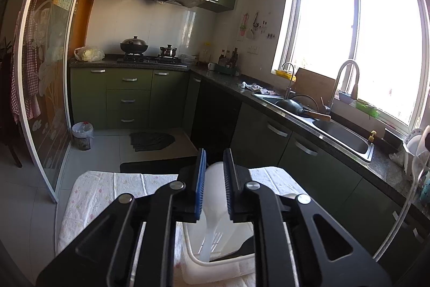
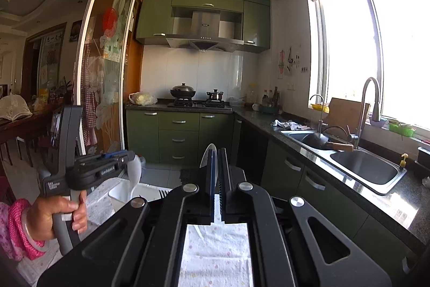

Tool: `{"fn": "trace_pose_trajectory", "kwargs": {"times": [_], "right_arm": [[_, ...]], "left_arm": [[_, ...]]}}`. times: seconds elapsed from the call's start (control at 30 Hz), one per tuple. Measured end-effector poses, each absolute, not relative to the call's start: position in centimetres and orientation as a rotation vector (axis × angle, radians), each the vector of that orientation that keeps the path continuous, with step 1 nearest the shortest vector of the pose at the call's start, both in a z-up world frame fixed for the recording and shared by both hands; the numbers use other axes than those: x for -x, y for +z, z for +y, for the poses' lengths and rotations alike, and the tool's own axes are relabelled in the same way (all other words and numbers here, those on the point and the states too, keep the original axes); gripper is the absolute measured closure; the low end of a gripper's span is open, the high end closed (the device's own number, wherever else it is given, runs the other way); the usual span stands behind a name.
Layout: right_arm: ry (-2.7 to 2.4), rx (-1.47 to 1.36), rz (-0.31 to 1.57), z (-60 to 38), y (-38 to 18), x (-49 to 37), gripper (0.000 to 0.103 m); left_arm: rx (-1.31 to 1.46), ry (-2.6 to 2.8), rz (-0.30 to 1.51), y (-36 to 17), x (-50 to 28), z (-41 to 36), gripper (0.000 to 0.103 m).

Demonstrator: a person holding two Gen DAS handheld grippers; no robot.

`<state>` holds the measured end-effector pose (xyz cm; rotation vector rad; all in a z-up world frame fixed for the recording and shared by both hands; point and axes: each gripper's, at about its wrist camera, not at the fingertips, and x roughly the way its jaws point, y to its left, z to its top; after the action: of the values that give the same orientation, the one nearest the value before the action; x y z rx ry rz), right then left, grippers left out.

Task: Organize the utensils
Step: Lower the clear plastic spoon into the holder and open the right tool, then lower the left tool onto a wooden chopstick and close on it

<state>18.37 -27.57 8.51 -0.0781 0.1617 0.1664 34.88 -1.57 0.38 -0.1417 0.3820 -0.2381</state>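
- A white spoon [image 1: 215, 195] is held between the blue pads of the left gripper [image 1: 215, 179]; the fingers are closed to a narrow gap on its broad end.
- The spoon's long axis is seen to run from the fingers down toward 6 o'clock, its handle dipping into the white basket [image 1: 193, 257] directly below.
- In the right wrist view the same spoon [image 2: 133, 174] hangs at 9 o'clock from the left gripper [image 2: 126, 156] over the basket [image 2: 118, 197]; a black fork [image 2: 162, 193] lies in it.
- The right gripper [image 2: 216, 160] is nearly shut on a thin white utensil [image 2: 211, 156], edge-on, blade or bowl not distinguishable.
- The basket rests on the cloth-covered surface [image 2: 215, 254].
- Judgement: the left gripper is nearer the basket; a straight descent should seat the spoon.
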Motion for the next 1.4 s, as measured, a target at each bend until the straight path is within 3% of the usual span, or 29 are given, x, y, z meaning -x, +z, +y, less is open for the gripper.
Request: {"fn": "trace_pose_trajectory", "kwargs": {"times": [0.37, 0.67, 0.77, 0.93, 1.03, 1.2, 1.4], "right_arm": [[0.067, 0.24, -0.049, -20.3, 12.1, -24.9, 0.1], [0.102, 0.287, 0.084, -17.4, 6.4, -29.6, 0.099], [0.129, 0.301, 0.12, -16.8, 4.9, -29.6, 0.081], [0.146, 0.277, 0.145, -17.7, 4.3, -27.5, 0.076], [0.163, 0.229, 0.167, -19.7, 4.8, -24.5, 0.064], [0.2, 0.208, 0.284, -23.5, 3.1, -18.9, 0.063], [0.264, 0.2, 0.558, -27.5, -2.1, -15.3, 0.063]], "left_arm": [[0.071, -0.228, 0.423, 0.9, -29.0, -0.3, 0.067], [0.074, -0.234, 0.569, -1.0, -26.0, 1.8, 0.062], [0.063, -0.232, 0.592, -1.7, -25.3, 1.9, 0.057], [0.036, -0.236, 0.676, -3.1, -24.6, 1.2, 0.053], [0.017, -0.236, 0.773, -4.4, -24.5, 0.4, 0.053], [-0.019, -0.229, 0.957, -7.5, -24.0, -1.1, 0.053], [0.026, -0.218, 1.222, -12.1, -24.3, -2.2, 0.053]]}}
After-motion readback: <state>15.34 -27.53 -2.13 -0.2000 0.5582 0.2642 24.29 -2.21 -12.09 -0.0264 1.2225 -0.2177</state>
